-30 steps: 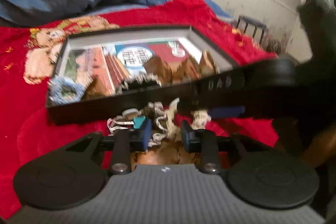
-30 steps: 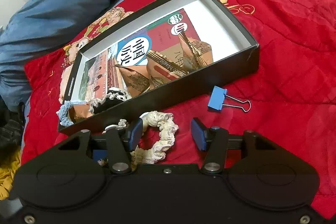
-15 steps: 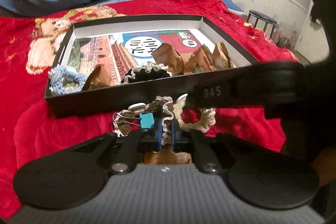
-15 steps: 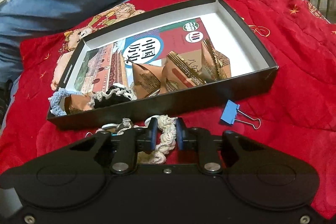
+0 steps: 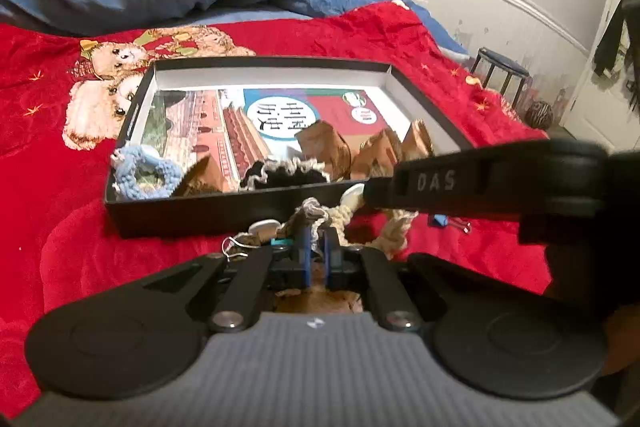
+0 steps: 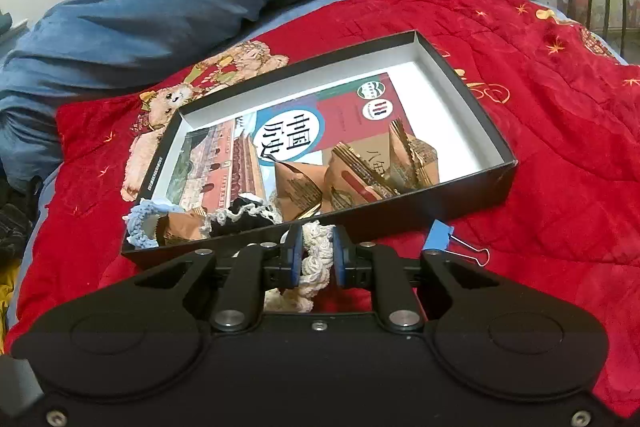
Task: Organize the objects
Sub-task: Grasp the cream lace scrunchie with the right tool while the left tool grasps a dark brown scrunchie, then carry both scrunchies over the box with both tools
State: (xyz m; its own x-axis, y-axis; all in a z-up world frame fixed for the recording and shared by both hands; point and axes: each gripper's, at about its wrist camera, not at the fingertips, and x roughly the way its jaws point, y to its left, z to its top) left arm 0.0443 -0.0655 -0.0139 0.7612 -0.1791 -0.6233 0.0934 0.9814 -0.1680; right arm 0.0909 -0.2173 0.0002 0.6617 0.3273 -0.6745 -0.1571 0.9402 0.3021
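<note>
Now the right gripper [image 6: 316,253] squeezes the cream scrunchie [image 6: 316,263], which runs near to far, just near the black box [image 6: 472,203]. The left gripper [image 5: 316,253] pinches a grey scrunchie [image 5: 310,211].

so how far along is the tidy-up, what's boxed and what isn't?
Done: book, brown packets, and blue and black scrunchies lie in the black box.
In hand: right gripper shut on the cream scrunchie; left gripper shut on a grey scrunchie. Both jaws just closed.
Left: blue binder clip on the red blanket.
</note>
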